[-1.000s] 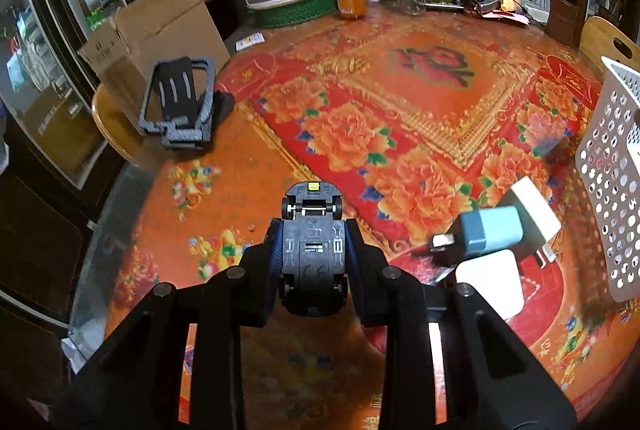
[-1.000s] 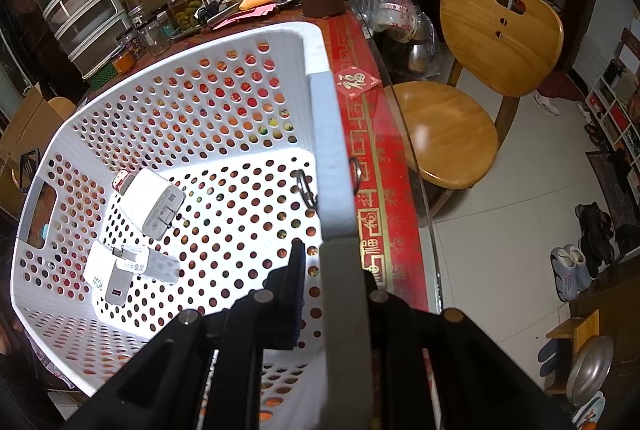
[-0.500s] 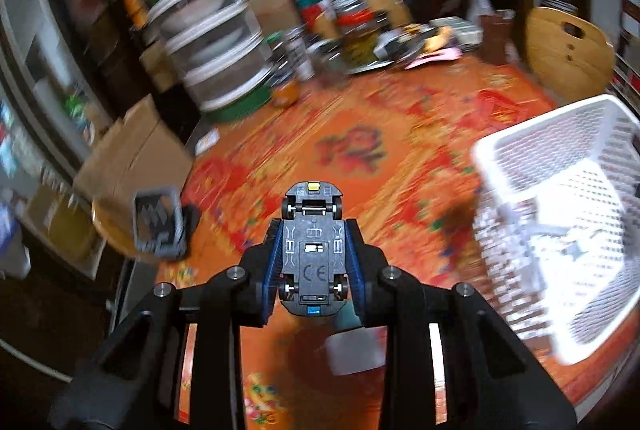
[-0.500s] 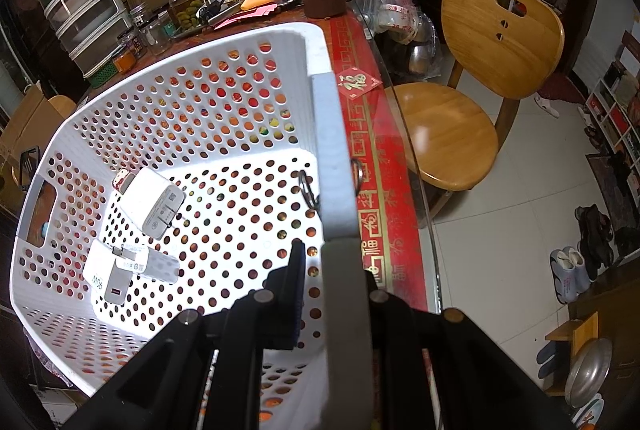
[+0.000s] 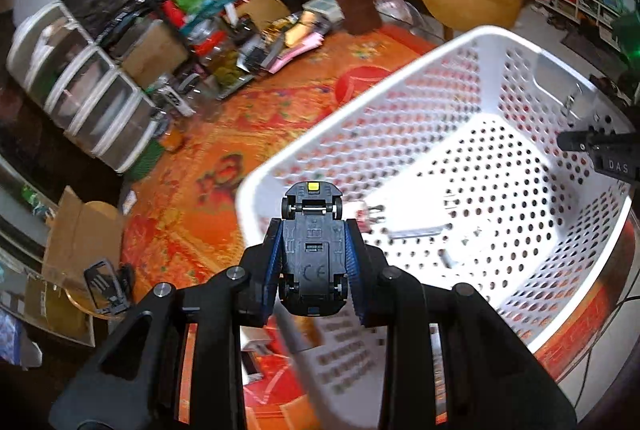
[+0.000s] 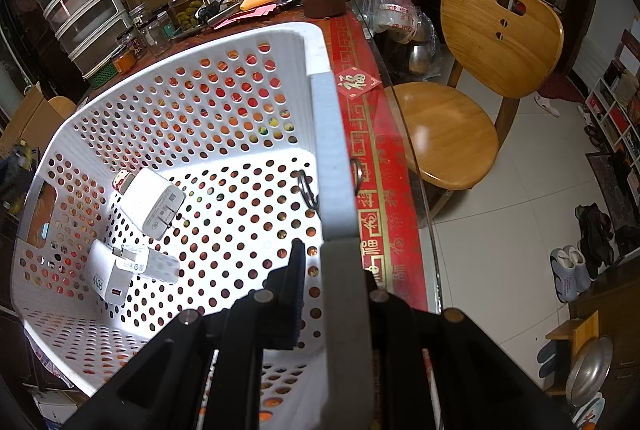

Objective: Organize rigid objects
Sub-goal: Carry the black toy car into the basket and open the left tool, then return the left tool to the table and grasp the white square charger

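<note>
My left gripper (image 5: 313, 258) is shut on a small black toy car (image 5: 313, 246), held belly-up with its yellow tip pointing away. It hangs just over the near rim of the white perforated basket (image 5: 492, 42). My right gripper (image 6: 326, 262) is shut on the basket's wall (image 6: 332, 158), one finger inside and one outside. In the basket (image 6: 224, 42) lie white chargers: one (image 6: 154, 204) by the left wall, another marked 90W (image 6: 116, 274) below it. The right gripper's tip (image 5: 600, 150) shows at the basket's far side in the left wrist view.
The basket stands on a red and orange floral tablecloth (image 5: 240, 134). Drawer units (image 5: 80, 102), jars and clutter crowd the table's back. A grey phone stand (image 5: 108, 286) sits far left by a cardboard box (image 5: 80, 230). A wooden chair (image 6: 480, 78) stands past the table's glass edge.
My left gripper swung right and rose with the toy car, from above the tablecloth to over the basket's rim. The right gripper and basket stayed put.
</note>
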Demonstrator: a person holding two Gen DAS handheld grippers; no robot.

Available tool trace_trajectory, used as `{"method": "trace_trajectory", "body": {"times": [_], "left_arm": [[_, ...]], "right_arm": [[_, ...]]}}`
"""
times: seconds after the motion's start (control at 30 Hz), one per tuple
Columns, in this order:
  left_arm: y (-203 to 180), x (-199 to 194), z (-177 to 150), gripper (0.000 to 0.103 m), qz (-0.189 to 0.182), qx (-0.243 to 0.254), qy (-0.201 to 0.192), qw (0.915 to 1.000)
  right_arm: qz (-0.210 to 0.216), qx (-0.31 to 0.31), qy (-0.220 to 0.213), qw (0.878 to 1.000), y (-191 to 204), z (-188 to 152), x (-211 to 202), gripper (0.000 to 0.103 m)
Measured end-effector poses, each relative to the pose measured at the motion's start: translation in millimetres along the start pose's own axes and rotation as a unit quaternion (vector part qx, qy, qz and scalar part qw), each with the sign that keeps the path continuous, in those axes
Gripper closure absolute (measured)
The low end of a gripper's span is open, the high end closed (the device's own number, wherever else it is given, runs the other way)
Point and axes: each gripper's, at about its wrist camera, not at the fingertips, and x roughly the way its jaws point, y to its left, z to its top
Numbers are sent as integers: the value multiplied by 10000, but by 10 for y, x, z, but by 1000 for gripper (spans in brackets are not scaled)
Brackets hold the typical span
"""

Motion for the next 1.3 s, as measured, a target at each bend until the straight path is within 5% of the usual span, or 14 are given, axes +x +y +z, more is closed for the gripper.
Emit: {"method": "trace_trajectory", "body": {"times": [0.67, 0.77, 0.93, 1.2, 1.3], "left_arm": [[-446, 502, -27, 75, -122, 311, 582, 9977], [-464, 469, -20, 62, -246, 271, 504, 9981], [-398, 292, -44, 19, -161, 246, 114, 9995], [280, -285, -271, 8, -297, -448, -677, 9963], [718, -473, -492, 2, -83, -968, -918, 9910]], "right_arm": [[7, -17, -12, 10000, 6, -10, -2, 88], [10, -18, -17, 10000, 7, -7, -4, 88], [8, -23, -12, 10000, 12, -5, -5, 88], [7, -37, -12, 10000, 19, -10, -8, 88], [8, -53, -22, 10000, 24, -7, -10, 88]]}}
